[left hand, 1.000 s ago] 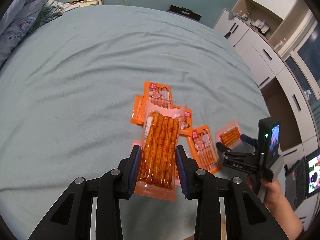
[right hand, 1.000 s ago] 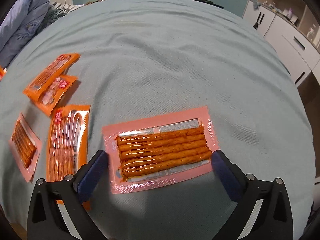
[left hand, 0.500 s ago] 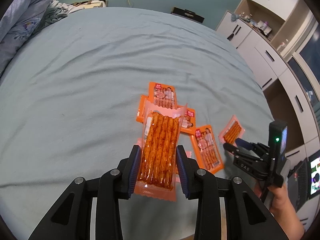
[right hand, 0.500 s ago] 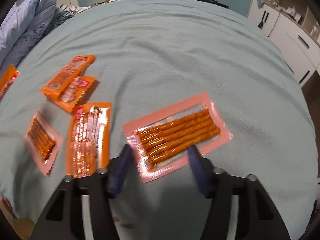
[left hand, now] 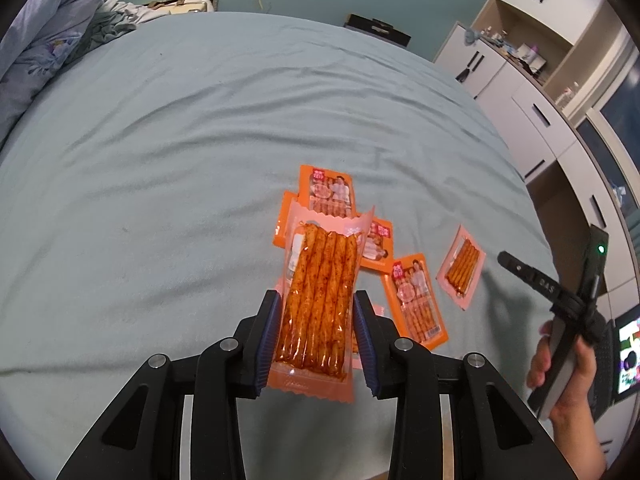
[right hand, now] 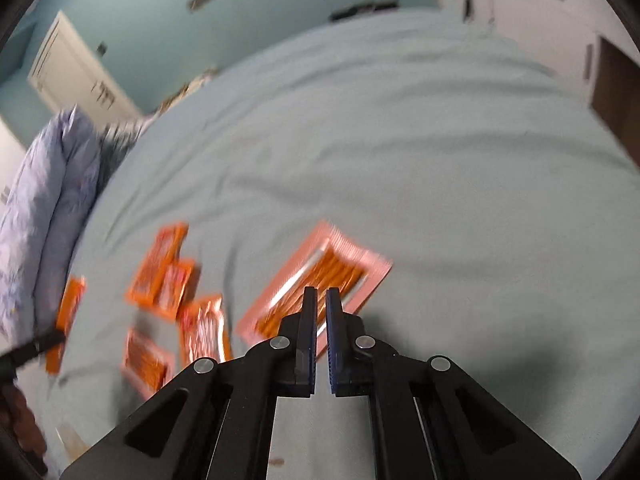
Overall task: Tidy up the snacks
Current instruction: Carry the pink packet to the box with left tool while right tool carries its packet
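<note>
My left gripper (left hand: 316,316) is shut on a pink pack of spicy sticks (left hand: 320,300) and holds it above the bed. Below it lie several orange snack packs (left hand: 332,190) and one small pink pack (left hand: 462,268). My right gripper (right hand: 321,300) is shut and empty, raised and tilted above a pink pack of sticks (right hand: 320,280) that lies flat on the sheet. Orange packs (right hand: 160,268) lie to its left. The right gripper also shows at the right edge of the left wrist view (left hand: 532,276).
A light blue-green bed sheet (left hand: 180,140) covers the bed. A crumpled blue duvet (left hand: 44,32) lies at the far left. White cabinets (left hand: 532,80) stand to the right. A laptop screen (left hand: 628,356) glows at the right edge.
My right gripper has closed from wide open to shut, lifted and tilted away from the pink pack, which stays on the sheet. My left gripper has kept its pack and drifted slightly.
</note>
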